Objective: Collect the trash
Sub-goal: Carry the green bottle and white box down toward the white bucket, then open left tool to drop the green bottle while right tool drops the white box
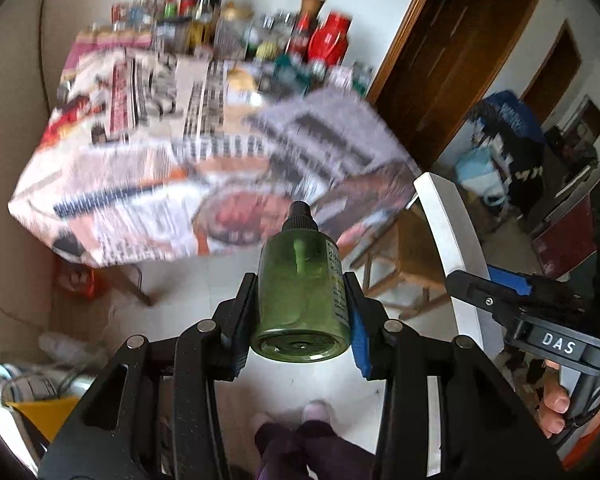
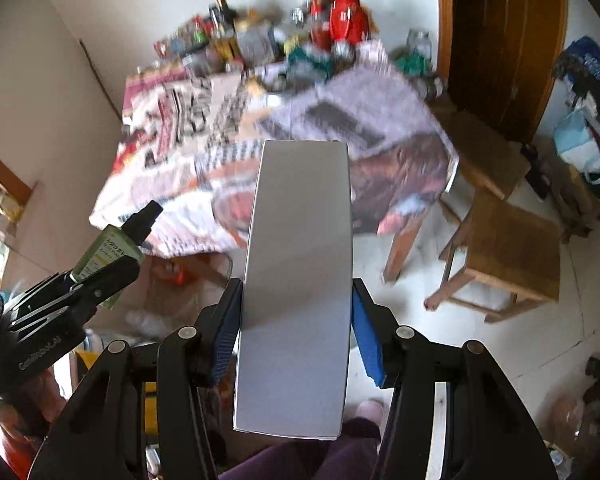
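Above the pale tiled floor (image 1: 172, 280), in front of a table draped in printed newspaper (image 1: 148, 152), the left gripper (image 1: 300, 304) is clamped on a small translucent green plastic bottle with a black screw cap (image 1: 300, 296), cap pointing away from the camera. Beside it, the right gripper (image 2: 296, 312) is clamped on a long flat white cardboard box (image 2: 296, 280), held lengthwise between its blue pads (image 2: 370, 344). A wooden stool (image 2: 512, 252) stands beside the table, whose far edge is crowded with blurred bottles and jars (image 1: 228, 24).
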Demonstrator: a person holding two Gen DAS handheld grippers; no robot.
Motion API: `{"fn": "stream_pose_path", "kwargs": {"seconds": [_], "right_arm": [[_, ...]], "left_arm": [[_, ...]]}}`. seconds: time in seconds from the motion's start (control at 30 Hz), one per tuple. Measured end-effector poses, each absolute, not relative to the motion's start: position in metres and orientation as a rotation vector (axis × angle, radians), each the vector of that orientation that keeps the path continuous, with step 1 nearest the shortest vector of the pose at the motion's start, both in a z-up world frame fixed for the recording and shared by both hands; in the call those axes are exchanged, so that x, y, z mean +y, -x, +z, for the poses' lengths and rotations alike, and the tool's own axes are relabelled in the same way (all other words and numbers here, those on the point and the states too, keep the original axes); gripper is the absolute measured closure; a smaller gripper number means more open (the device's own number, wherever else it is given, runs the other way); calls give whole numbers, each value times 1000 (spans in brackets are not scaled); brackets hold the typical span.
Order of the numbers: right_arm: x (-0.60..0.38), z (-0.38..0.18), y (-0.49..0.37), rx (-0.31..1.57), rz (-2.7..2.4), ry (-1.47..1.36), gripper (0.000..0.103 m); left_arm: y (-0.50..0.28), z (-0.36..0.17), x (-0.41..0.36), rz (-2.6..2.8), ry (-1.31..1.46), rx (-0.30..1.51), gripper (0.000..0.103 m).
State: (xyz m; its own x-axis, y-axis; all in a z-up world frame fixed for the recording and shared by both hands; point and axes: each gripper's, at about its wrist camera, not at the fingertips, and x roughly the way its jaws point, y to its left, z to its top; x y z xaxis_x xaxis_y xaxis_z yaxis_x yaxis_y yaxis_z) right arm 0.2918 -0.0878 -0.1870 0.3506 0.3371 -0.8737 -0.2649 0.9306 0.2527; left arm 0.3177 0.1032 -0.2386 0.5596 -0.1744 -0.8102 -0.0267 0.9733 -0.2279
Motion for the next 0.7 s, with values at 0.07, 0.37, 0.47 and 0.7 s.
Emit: {"fn": "stream_pose_path", "kwargs": {"seconds": [0.07, 0.37, 0.47, 0.7], "right_arm": [[-89, -213, -296, 1203, 406, -62, 54], [-97, -346, -313, 1403, 435, 8, 54], [-99, -396, -316, 1456, 443, 33, 54], [-98, -506, -320, 1538, 471, 73, 54]], "left_arm": [[-324, -268, 100, -72, 239, 1033, 62], [-345, -414, 86, -34, 291, 1228, 62], [-349, -471, 80, -7, 311, 1275, 62], [-348, -590, 76, 46, 357, 1365, 62]]}}
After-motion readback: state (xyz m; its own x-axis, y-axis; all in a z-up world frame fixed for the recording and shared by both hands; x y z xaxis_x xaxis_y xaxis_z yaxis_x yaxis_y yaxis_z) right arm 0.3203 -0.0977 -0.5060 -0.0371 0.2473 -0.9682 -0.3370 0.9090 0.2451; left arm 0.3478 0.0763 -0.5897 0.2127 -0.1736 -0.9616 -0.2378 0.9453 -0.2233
